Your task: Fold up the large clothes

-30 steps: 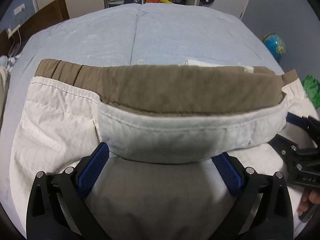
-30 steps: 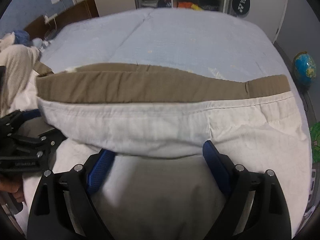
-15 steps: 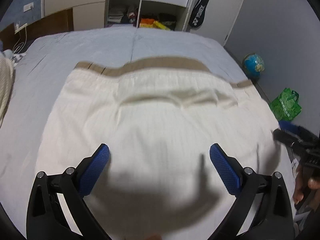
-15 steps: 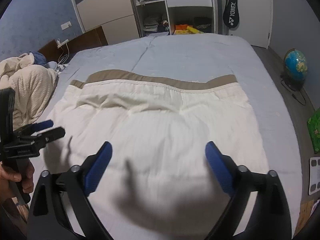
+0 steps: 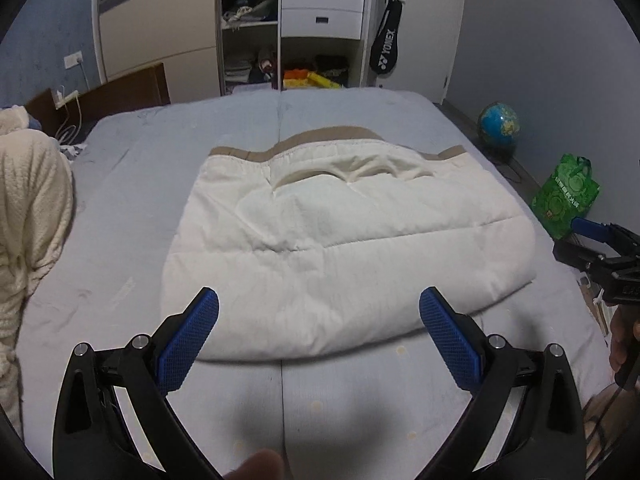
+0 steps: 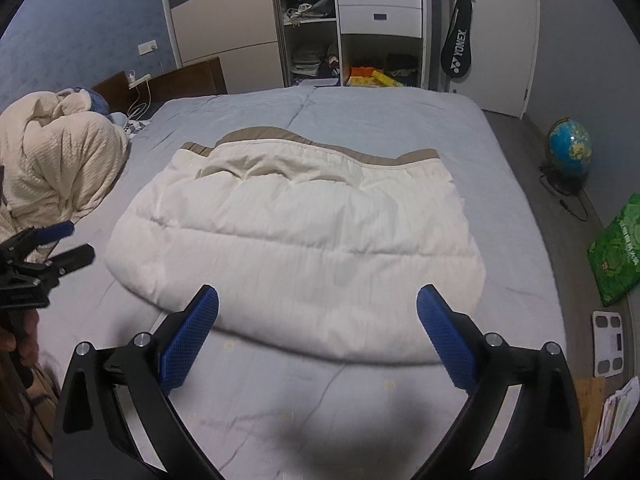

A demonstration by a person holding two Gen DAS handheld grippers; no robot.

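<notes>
Both the left gripper (image 5: 319, 325) and right gripper (image 6: 317, 323) are now backing away spread and empty, leaving the cream garment (image 5: 344, 240) folded at frame centre on the bed (image 5: 160, 160), that fold looking done.

Folded garment (image 5: 336, 248) mid-bed (image 5: 160, 160), wardrobe (image 5: 304, 24) behind, globe (image 5: 498, 124) probably floor-level right
</notes>
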